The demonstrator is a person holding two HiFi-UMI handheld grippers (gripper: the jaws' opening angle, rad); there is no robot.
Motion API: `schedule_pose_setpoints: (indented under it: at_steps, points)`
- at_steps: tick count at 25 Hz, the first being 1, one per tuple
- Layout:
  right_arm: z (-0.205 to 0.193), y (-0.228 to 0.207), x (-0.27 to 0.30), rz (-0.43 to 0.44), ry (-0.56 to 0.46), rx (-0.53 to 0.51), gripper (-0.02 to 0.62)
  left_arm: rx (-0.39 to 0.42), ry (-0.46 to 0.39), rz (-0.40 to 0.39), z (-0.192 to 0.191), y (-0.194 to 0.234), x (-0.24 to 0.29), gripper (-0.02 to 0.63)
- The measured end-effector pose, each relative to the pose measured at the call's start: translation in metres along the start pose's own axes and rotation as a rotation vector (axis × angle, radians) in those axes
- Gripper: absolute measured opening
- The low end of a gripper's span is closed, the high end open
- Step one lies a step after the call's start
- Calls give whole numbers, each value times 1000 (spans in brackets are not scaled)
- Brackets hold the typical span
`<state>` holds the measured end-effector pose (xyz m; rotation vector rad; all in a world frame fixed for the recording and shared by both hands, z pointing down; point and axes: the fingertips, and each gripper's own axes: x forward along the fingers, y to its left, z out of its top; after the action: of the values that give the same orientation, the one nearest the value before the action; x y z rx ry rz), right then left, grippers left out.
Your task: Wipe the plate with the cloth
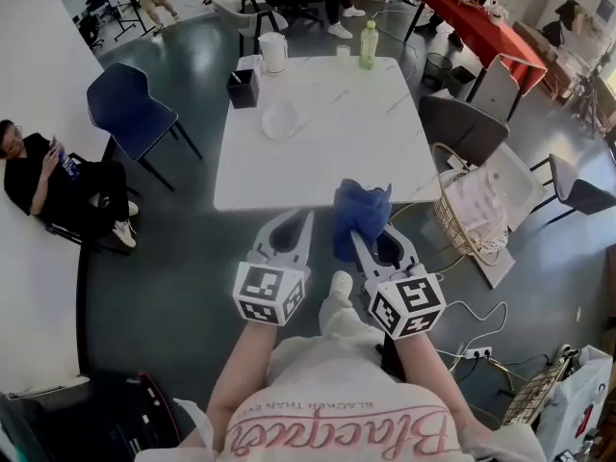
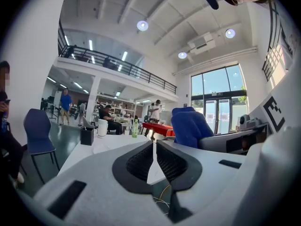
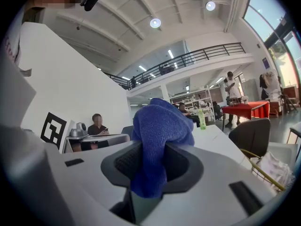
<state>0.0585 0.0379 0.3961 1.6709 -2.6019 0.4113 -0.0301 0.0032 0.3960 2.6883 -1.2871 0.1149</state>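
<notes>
Fingers of my right gripper (image 3: pixel 150 149) clamp a bunched blue fabric cloth (image 3: pixel 160 121); those of my left gripper (image 2: pixel 154 147) meet, empty. The round white plate (image 1: pixel 280 120), well beyond them, could skid if I wipe it unsteadied.

Left tongs (image 1: pixel 304 221) empty with jaws together, right tongs (image 1: pixel 373 237) clamped on cloth (image 1: pixel 360 210), side by side, pointed forward

Blue terry cloth (image 1: pixel 361 218): lower end hidden inside the pinched jaws of the grey right gripper (image 1: pixel 373 243), just off the near edge of the white marble-look table (image 1: pixel 385 133). Round white plate (image 1: pixel 280 120), left of table centre: pale on pale, rim barely readable. Black box (image 1: pixel 243 89), table's far-left corner: contents too small to tell. Green bottle (image 1: pixel 368 44), table's far edge: label unreadable.
</notes>
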Motion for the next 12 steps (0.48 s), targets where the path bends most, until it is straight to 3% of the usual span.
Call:
schedule_pose_setpoints:
  at_steps: [12]
  points:
    - [43, -72, 133, 134, 25, -52, 104, -36, -8, 145, 22, 88, 118, 14]
